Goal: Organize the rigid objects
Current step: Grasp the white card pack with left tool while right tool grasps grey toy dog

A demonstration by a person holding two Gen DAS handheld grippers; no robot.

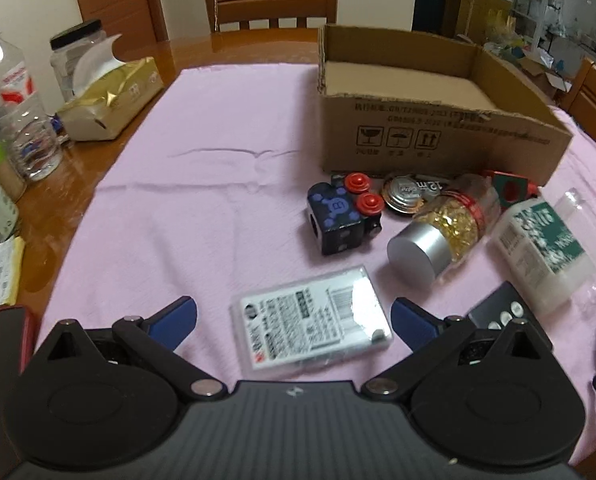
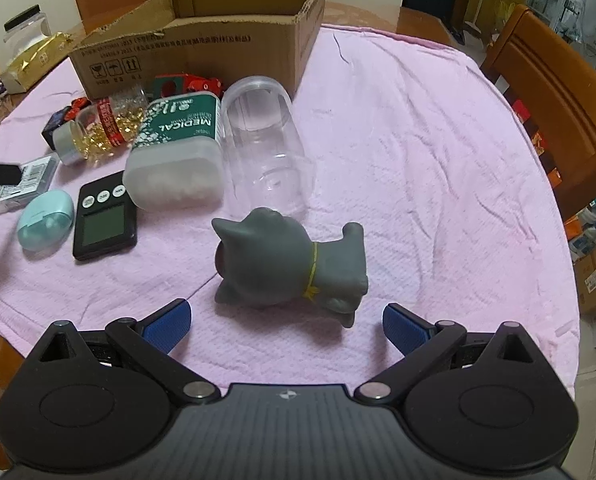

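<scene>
L gripper (image 1: 293, 320) jaws spread wide, clear flat case (image 1: 312, 326) framed btwn. R gripper (image 2: 285, 322) jaws released, grey cat figurine (image 2: 293, 258) lain ahead on pink cloth (image 2: 418, 160).

At the bottom of the frame the right tongs (image 2: 285, 326) stand wide apart with nothing between them. Just above, at centre, a grey cat figurine (image 2: 293, 258) lies on its side on the pink cloth (image 2: 438, 168). A clear plastic jar (image 2: 263, 140) lies above it, and a cardboard box (image 2: 201, 36) sits at upper left.
</scene>
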